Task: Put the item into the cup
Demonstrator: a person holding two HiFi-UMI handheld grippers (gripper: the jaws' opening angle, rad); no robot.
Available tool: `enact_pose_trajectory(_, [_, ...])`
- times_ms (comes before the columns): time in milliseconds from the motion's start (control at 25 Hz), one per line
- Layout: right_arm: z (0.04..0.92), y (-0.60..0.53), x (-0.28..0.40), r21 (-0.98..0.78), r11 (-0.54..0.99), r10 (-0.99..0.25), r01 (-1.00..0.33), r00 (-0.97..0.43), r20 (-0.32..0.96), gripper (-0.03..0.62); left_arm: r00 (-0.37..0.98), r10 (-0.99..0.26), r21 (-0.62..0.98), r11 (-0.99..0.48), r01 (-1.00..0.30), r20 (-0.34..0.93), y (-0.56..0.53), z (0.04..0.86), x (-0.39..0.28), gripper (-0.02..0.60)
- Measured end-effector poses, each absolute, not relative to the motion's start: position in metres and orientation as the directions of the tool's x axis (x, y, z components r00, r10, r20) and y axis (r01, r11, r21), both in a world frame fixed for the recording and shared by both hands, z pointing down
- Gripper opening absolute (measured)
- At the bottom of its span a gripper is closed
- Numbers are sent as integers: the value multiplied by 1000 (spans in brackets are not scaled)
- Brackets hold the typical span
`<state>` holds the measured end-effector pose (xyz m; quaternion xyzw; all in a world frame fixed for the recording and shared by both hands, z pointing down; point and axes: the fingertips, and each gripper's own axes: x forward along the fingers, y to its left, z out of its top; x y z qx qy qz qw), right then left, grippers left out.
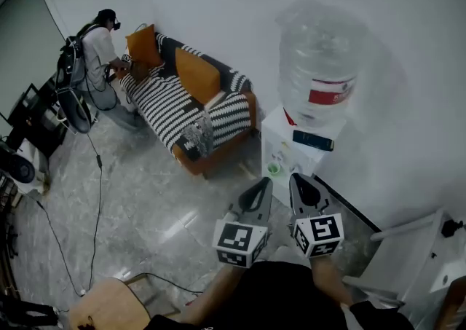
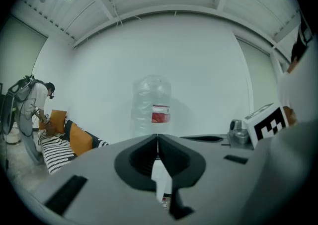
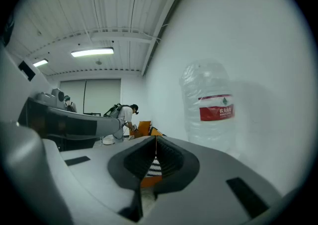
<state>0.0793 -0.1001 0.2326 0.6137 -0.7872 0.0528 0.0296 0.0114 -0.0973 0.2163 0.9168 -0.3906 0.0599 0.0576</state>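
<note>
A person wearing a black top [image 1: 277,296]. The left gripper [image 1: 263,184] and right gripper [image 1: 300,179] match: smooth, pale grey, tapering shells lined inside with black ribbed pads [image 3: 166,157]. Behind each sits a white cube [image 1: 239,241] printed with bold black square markers.

Red label [image 3: 216,112] on water bottle [image 3: 206,82] — 农夫山泉 in white, smaller print below unreadable

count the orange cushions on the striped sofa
2. One cushion at the far end of the sofa by the person; a second cushion against its backrest, midway along. Others may be hidden.
</note>
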Motion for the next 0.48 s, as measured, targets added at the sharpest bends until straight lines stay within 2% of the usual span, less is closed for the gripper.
enact_pose_trajectory(480, [205,-86,77,-33,290,-956,-956,-291,33,9,640,-762,52,-638,-768,104,-92,197,9,14])
